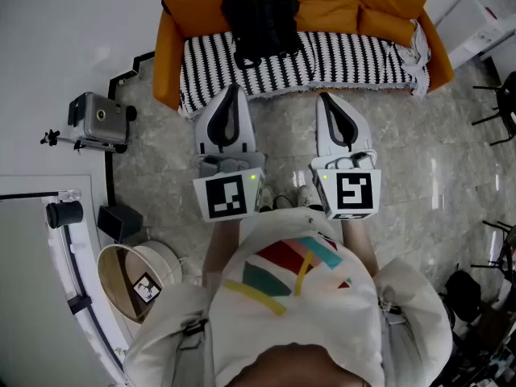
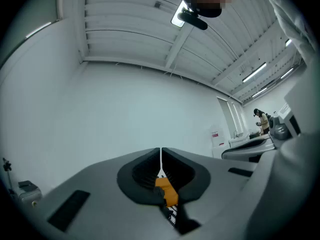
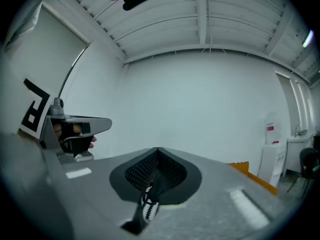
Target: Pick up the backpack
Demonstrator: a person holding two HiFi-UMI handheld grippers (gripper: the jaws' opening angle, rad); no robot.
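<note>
In the head view a black backpack (image 1: 260, 21) lies on the orange sofa (image 1: 169, 51), partly on its black-and-white striped cover (image 1: 339, 59). My left gripper (image 1: 232, 91) and right gripper (image 1: 325, 97) are held side by side over the floor, short of the sofa's front edge and pointing at it. Both are shut with nothing between the jaws. In the left gripper view the left gripper (image 2: 161, 150) has its jaws pressed together, and the right gripper view shows the same for the right gripper (image 3: 158, 149). Only slivers of orange and stripes show below the jaws; the backpack is hidden there.
A camera on a tripod (image 1: 98, 119) and a round bin (image 1: 135, 280) stand at the left on the marble floor (image 1: 435, 176). White boxes (image 1: 484, 14) and black chair legs (image 1: 501, 103) are at the right. A white wall fills both gripper views.
</note>
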